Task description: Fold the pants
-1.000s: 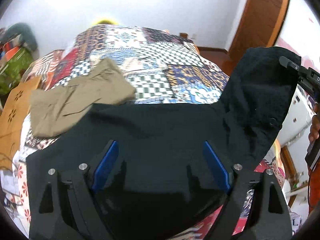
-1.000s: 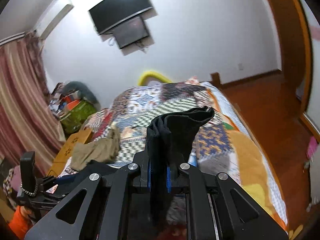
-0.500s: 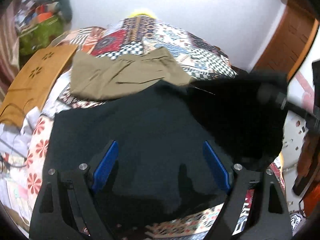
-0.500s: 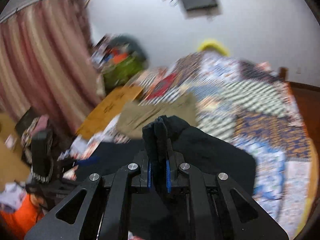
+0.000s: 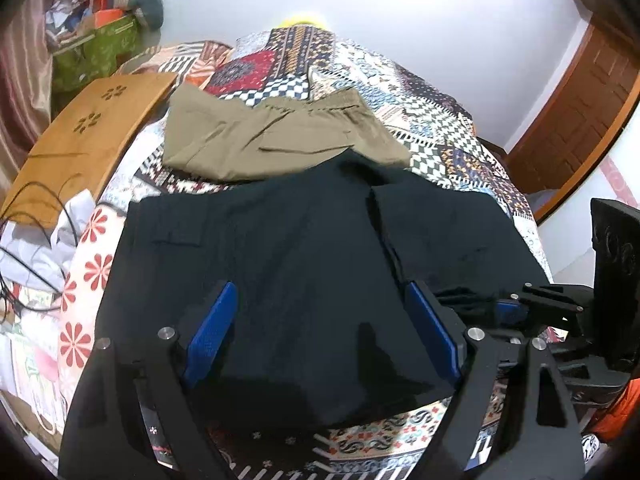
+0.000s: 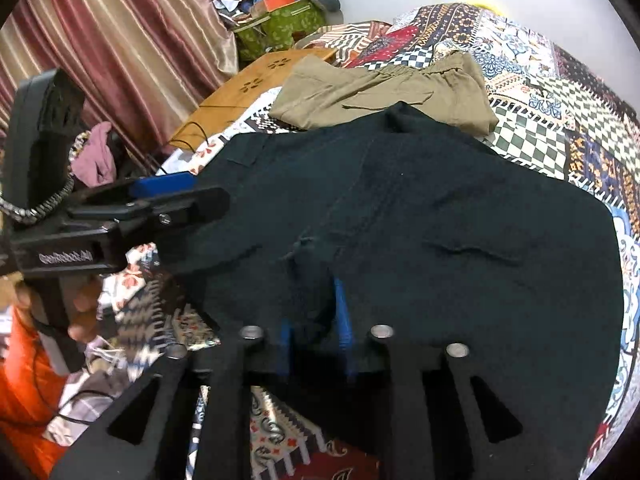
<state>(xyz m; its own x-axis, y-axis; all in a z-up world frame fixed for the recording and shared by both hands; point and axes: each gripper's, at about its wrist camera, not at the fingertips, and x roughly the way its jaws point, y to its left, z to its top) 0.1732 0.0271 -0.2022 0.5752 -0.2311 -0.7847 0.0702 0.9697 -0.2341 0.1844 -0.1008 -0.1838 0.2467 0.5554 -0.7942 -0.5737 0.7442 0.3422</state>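
Note:
Black pants (image 5: 304, 264) lie folded over on the patchwork bed, also in the right wrist view (image 6: 420, 232). My left gripper (image 5: 320, 336) is open just above the near edge of the black cloth, with nothing between its blue pads. My right gripper (image 6: 314, 312) is shut on a bunched fold of the black pants near their near edge. It also shows at the right of the left wrist view (image 5: 516, 308). The left gripper appears at the left of the right wrist view (image 6: 160, 196).
Folded khaki pants (image 5: 276, 140) lie just beyond the black pants. The patchwork quilt (image 5: 440, 120) covers the bed. A wooden board (image 5: 88, 136) with cables leans at the left. A green bag (image 6: 280, 32) and striped curtains (image 6: 100, 60) stand behind. A wooden door (image 5: 580, 100) is right.
My right gripper has swung the raised black pant part leftward and down onto the rest of the pants. The black cloth now lies flat and doubled. My left gripper stayed open.

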